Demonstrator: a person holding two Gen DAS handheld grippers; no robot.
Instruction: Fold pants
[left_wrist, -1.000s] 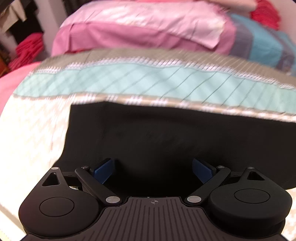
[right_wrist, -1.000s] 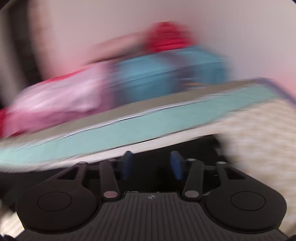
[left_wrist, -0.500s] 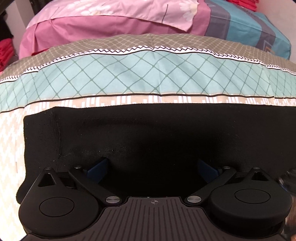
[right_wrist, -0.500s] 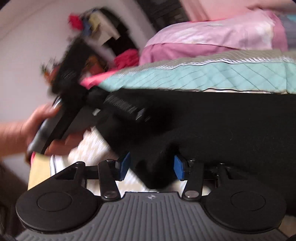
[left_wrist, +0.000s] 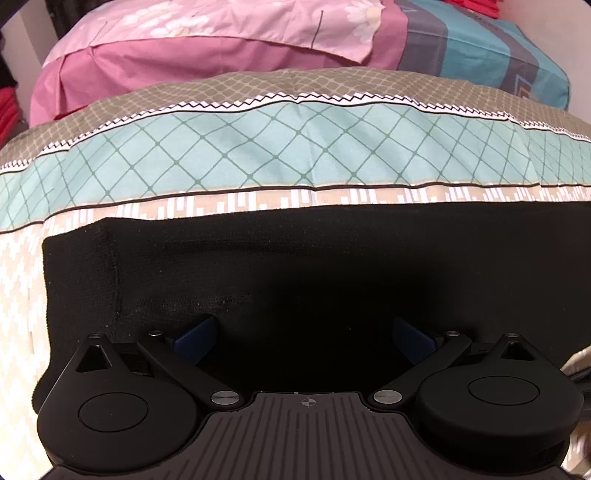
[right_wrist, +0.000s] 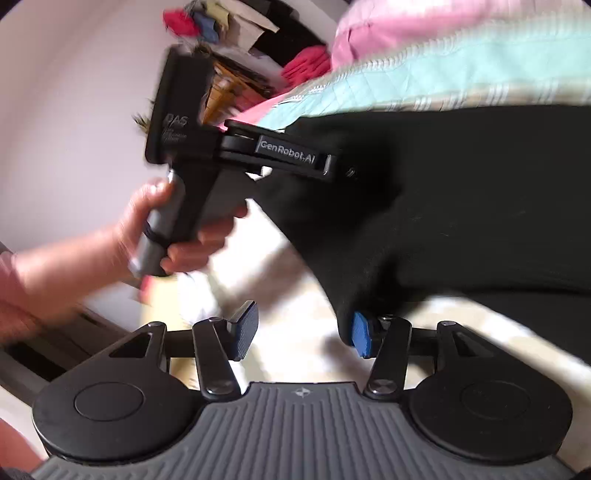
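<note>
Black pants (left_wrist: 295, 266) lie flat across the patterned bedspread (left_wrist: 258, 147), their left end near the view's left side. My left gripper (left_wrist: 303, 339) is open, its blue pads wide apart low over the black cloth. In the right wrist view the pants (right_wrist: 461, 192) spread to the right. My right gripper (right_wrist: 303, 332) is open; a fold of black cloth touches its right pad (right_wrist: 361, 334) and the gap between the pads is empty. The left gripper's body (right_wrist: 236, 147), held in a hand (right_wrist: 177, 229), rests on the pants' end.
Pink pillows (left_wrist: 207, 48) and a blue-grey pillow (left_wrist: 491, 48) lie at the head of the bed. Red clothes (left_wrist: 7, 110) sit left of the bed. A cluttered shelf (right_wrist: 236, 40) stands by the wall. The bedspread's pale front part (right_wrist: 280, 288) lies below the right gripper.
My right gripper swung left toward the pants' end, closed in on a fold of black cloth, then opened wider. My left gripper stayed open and settled lower over the pants.
</note>
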